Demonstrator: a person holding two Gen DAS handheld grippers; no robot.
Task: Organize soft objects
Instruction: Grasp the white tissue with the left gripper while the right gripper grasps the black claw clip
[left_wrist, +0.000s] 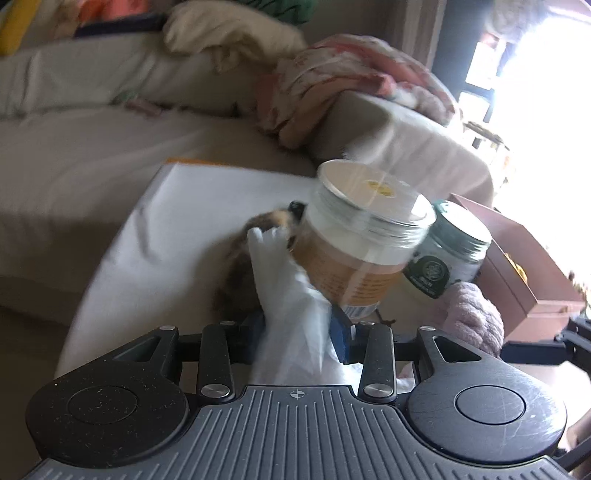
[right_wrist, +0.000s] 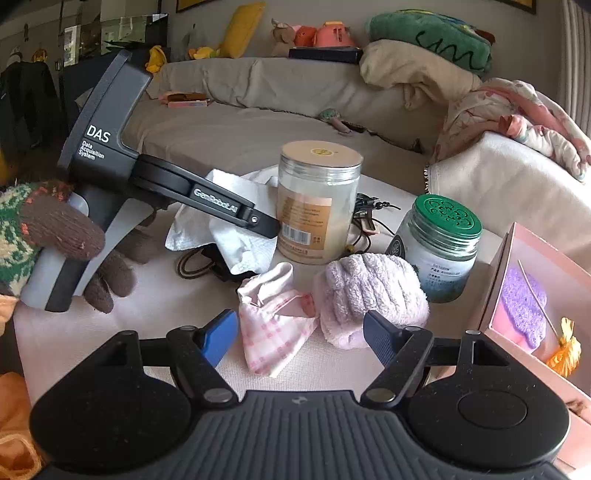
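Note:
My left gripper (left_wrist: 299, 326) is shut on a crumpled white tissue (left_wrist: 291, 291), which fills the gap between its blue pads. From the right wrist view that gripper (right_wrist: 266, 225) reaches in from the left, held by a knitted-gloved hand (right_wrist: 55, 229), with the tissue (right_wrist: 229, 229) at its tip. My right gripper (right_wrist: 299, 339) stands open low over the table. A pink checked cloth pouch (right_wrist: 273, 328) lies between its fingers, untouched. A fluffy lilac cloth (right_wrist: 369, 291) sits just ahead of its right finger and shows too in the left view (left_wrist: 472, 314).
A clear jar with a beige lid (right_wrist: 317, 206) stands mid-table, a green-lidded jar (right_wrist: 439, 247) to its right. An open pink box (right_wrist: 517, 295) sits at the right edge. Dark cords (right_wrist: 199, 262) lie under the tissue. The sofa (right_wrist: 258, 122) behind holds blankets and plush toys.

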